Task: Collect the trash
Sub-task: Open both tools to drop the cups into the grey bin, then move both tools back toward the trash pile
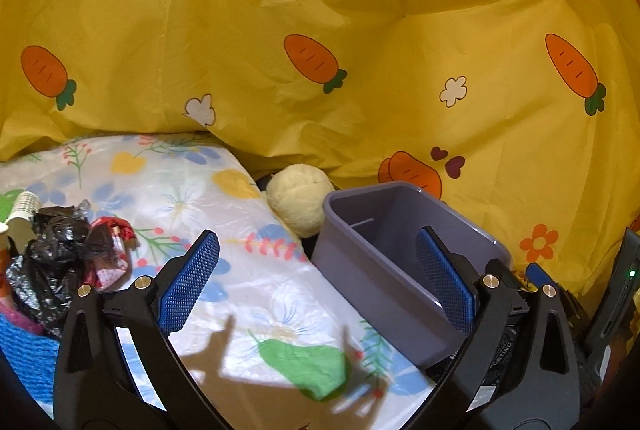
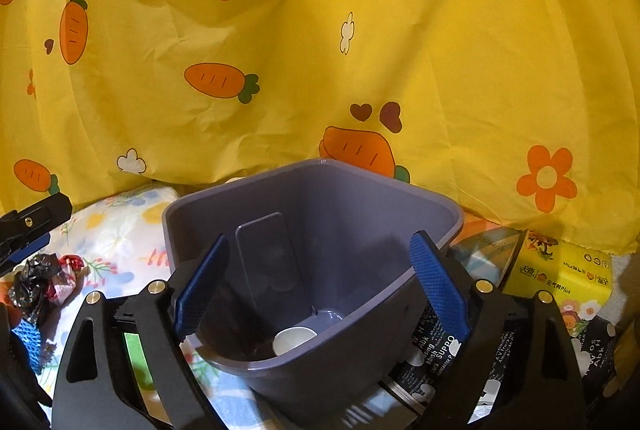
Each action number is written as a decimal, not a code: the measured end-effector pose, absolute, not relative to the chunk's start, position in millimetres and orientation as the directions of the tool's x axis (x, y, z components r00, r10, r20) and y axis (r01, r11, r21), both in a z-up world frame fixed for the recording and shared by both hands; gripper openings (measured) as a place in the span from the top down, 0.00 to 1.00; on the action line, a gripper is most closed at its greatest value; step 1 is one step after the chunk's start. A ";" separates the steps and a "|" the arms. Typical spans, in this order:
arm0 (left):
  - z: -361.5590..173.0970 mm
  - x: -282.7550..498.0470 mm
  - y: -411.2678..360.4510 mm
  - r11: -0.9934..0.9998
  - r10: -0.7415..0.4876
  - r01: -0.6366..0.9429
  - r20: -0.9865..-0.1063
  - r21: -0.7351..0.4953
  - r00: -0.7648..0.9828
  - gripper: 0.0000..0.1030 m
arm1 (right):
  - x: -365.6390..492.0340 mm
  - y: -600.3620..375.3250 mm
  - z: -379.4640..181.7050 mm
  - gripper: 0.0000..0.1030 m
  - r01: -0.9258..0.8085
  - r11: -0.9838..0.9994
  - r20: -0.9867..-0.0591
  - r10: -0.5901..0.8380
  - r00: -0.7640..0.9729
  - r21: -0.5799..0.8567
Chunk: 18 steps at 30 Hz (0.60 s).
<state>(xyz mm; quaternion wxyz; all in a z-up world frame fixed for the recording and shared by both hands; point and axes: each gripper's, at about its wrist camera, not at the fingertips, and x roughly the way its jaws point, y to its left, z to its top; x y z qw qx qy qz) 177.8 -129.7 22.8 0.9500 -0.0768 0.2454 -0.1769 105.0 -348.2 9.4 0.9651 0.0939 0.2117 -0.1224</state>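
You are in a home, on a bed. See the flowery sheet [image 1: 224, 213], the big yellow carrot blanket [image 1: 320, 49], a soft plush toy [image 1: 298, 195] and a tissue pack [image 2: 560, 276].

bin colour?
Greyish purple bin, plain, no pattern. Best in the right wrist view.

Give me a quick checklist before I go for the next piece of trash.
1. Left gripper open, nothing between its pads: ok.
2. Right gripper open, holding nothing: ok.
3. Grey bin upright, mouth unobstructed: ok.
4. Room left in the bin, only a white cup visible at the bottom: ok.
5. Trash still outside the bin, black plastic bag and red wrapper on the floral sheet: not ok.
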 end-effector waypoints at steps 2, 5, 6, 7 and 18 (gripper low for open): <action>23.6 166.8 -117.7 0.936 -0.348 0.277 -0.434 -0.219 0.831 0.06 | 100.2 -342.0 11.9 0.12 0.265 0.955 -0.421 -0.188 0.887 0.131; 23.2 150.6 -98.7 0.952 -0.299 0.234 -0.433 -0.197 0.851 0.06 | 92.5 -329.7 15.2 0.07 0.248 0.959 -0.402 -0.174 0.899 0.139; 22.4 145.5 -91.7 0.958 -0.279 0.217 -0.433 -0.187 0.857 0.06 | 90.6 -325.2 16.0 0.07 0.238 0.961 -0.399 -0.166 0.902 0.140; 21.9 140.4 -84.4 0.963 -0.260 0.201 -0.432 -0.178 0.863 0.06 | 89.0 -320.1 16.7 0.07 0.227 0.963 -0.398 -0.154 0.904 0.143; 13.1 88.0 -7.1 0.994 -0.059 0.016 -0.422 -0.104 0.905 0.06 | 73.3 -261.9 19.3 0.06 0.119 0.979 -0.391 -0.045 0.919 0.167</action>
